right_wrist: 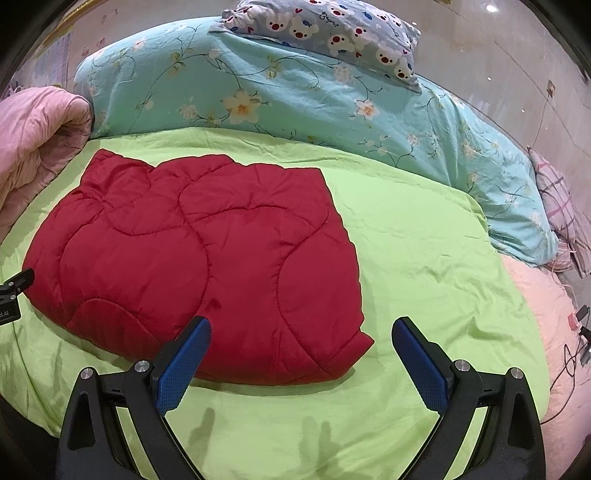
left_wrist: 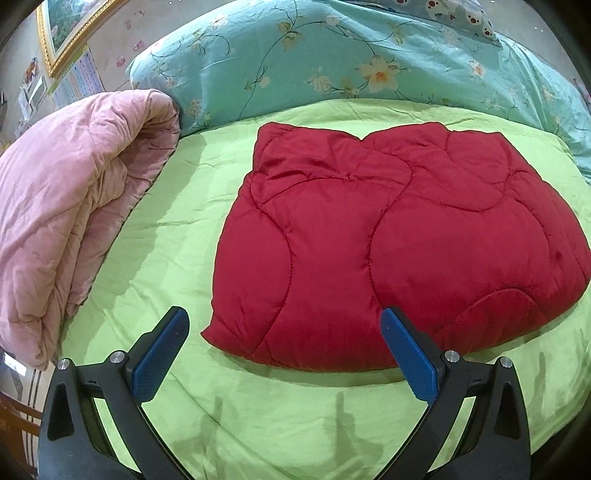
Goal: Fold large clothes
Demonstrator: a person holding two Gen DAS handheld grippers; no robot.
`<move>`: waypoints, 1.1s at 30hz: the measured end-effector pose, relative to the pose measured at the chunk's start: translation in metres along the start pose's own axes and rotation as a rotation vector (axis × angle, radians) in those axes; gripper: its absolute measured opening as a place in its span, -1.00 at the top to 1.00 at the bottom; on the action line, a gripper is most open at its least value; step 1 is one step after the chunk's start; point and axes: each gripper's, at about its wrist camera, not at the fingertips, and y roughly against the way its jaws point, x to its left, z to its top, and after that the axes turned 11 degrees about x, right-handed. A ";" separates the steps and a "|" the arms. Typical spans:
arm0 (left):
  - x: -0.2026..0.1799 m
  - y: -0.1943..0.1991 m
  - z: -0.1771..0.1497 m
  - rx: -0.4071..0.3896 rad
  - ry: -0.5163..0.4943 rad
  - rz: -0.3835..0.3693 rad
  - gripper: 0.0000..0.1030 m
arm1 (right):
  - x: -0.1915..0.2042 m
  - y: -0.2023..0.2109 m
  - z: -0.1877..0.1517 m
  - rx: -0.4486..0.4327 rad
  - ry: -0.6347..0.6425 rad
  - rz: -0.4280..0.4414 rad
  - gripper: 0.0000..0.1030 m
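Both claws spread and empty, left claw (left_wrist: 284, 321) and right claw (right_wrist: 301, 330) above green bed sheet (right_wrist: 424, 258), red quilted garment (left_wrist: 388, 236) lying folded flat on it, pink comforter (left_wrist: 62, 206) beside.

One red quilted garment (left_wrist: 399, 236) is lying folded on the bed's one green sheet (left_wrist: 177, 236). One pink quilt (left_wrist: 70, 206) is sitting rolled at the left, and one turquoise floral duvet (left_wrist: 332, 55) is lying piled along the head. Two pillows are showing: one bear-print pillow (right_wrist: 332, 33) and one plaid pillow (right_wrist: 561, 206). Two grippers, left (left_wrist: 284, 332) and right (right_wrist: 301, 343), are hovering, each with two blue pads. One framed picture (left_wrist: 66, 26) is hanging.
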 end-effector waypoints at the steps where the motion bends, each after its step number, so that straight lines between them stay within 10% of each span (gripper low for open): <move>1: 0.000 0.001 -0.001 0.002 -0.003 0.003 -1.00 | 0.000 0.001 -0.001 0.001 0.000 0.003 -0.93; 33: 0.014 0.040 -0.017 -0.047 0.032 -0.006 -1.00 | 0.017 0.021 -0.019 0.024 0.038 0.095 -0.93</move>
